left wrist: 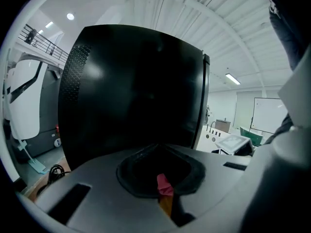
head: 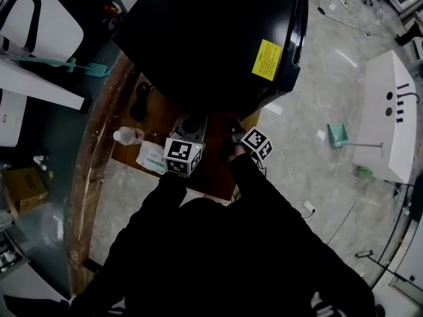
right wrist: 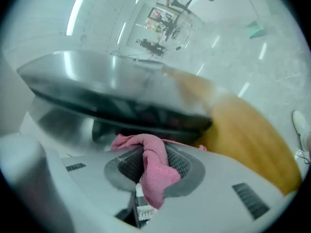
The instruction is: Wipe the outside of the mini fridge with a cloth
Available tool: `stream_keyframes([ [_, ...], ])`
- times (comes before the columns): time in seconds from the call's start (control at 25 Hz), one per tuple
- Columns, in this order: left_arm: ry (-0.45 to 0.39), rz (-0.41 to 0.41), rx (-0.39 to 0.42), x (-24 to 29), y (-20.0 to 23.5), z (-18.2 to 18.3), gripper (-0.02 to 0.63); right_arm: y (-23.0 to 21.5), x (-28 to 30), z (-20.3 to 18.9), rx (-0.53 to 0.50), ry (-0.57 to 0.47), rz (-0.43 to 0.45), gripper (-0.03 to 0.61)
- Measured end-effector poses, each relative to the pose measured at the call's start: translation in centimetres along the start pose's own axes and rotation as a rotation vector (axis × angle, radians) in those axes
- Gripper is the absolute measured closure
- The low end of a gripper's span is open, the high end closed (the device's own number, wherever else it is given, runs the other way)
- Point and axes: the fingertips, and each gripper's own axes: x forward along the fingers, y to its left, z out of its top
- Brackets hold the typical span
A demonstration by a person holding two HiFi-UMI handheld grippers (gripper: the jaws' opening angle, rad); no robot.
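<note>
No wording can be read. The yellow label (head: 266,59) on the mini fridge (head: 198,38), upper middle of the frame, bears print too small to make out. The white tag (right wrist: 145,211) on the pink cloth (right wrist: 154,171) is blurred.

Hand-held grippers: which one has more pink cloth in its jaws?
The right hand-held gripper: pink cloth bunches between its jaws; the left hand-held gripper pinches just a corner.

The mini fridge (head: 198,38) is glossy black, the pink cloth (right wrist: 154,171) fuzzy, the table (head: 84,177) varnished wood.
</note>
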Motion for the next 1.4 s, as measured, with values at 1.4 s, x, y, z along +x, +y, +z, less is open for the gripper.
stream_keyframes([
  [1.4, -0.137, -0.216, 0.096, 4.7, -46.1, 10.0, 0.607, 10.3, -41.9, 27.0, -1.246, 0.063, 0.566, 0.488],
])
